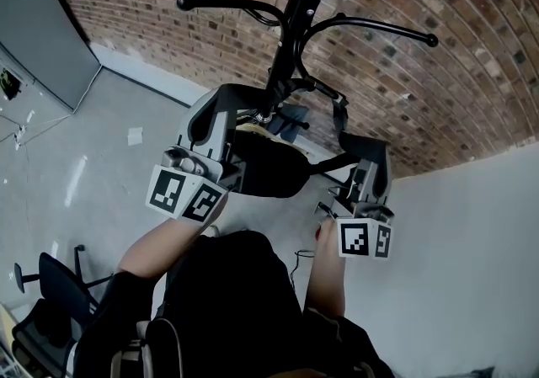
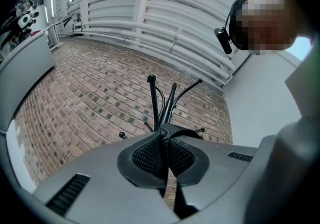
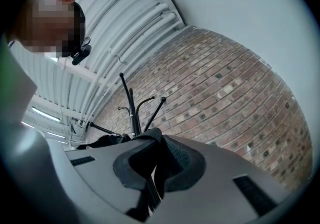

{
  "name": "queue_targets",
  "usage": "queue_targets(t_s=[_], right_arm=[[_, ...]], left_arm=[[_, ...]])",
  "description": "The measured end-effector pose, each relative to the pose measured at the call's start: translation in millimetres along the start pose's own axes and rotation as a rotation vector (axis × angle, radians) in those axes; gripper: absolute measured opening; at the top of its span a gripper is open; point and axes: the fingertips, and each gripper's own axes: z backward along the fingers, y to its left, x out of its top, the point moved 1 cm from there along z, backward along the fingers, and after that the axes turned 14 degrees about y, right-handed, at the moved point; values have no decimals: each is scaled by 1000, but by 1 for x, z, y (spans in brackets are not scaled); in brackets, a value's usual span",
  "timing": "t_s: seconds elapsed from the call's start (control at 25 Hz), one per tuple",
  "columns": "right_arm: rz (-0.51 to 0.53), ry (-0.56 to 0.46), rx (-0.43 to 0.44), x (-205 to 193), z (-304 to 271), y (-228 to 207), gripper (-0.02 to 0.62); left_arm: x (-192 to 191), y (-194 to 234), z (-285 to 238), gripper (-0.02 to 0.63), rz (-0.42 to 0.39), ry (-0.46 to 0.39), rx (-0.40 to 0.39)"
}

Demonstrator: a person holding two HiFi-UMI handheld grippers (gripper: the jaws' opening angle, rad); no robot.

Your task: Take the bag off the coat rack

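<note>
The black coat rack [image 1: 290, 27] stands against the brick wall, its hooked arms spreading left and right. A black bag [image 1: 268, 167] hangs close to its pole, between my two grippers. My left gripper [image 1: 229, 113] is shut on the bag's black webbing strap [image 2: 165, 140], which is pinched between its pads. My right gripper [image 1: 349, 136] is shut on the strap [image 3: 156, 148] on the other side. The rack's top [image 2: 159, 101] rises just beyond the left jaws. In the right gripper view the rack [image 3: 131, 111] and part of the bag [image 3: 102, 140] show to the left.
A brick wall [image 1: 168, 39] runs behind the rack, with a white wall [image 1: 472, 233] to the right. At the far left leans a grey panel [image 1: 42, 27]. An office chair [image 1: 46, 305] stands at the lower left, and a scrap of paper [image 1: 135, 136] lies on the floor.
</note>
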Motion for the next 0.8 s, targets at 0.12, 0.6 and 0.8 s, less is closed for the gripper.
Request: queue_targets(t_s=[0.12, 0.6, 0.8], right_arm=[[16, -6, -8, 2, 7, 1, 20], [26, 23, -27, -13, 25, 9, 20], [32, 41, -25, -15, 35, 13, 20]], left_arm=[[3, 0, 6, 20, 3, -10, -1], [-1, 26, 51, 20, 51, 4, 67], [4, 42, 74, 20, 61, -12, 123]])
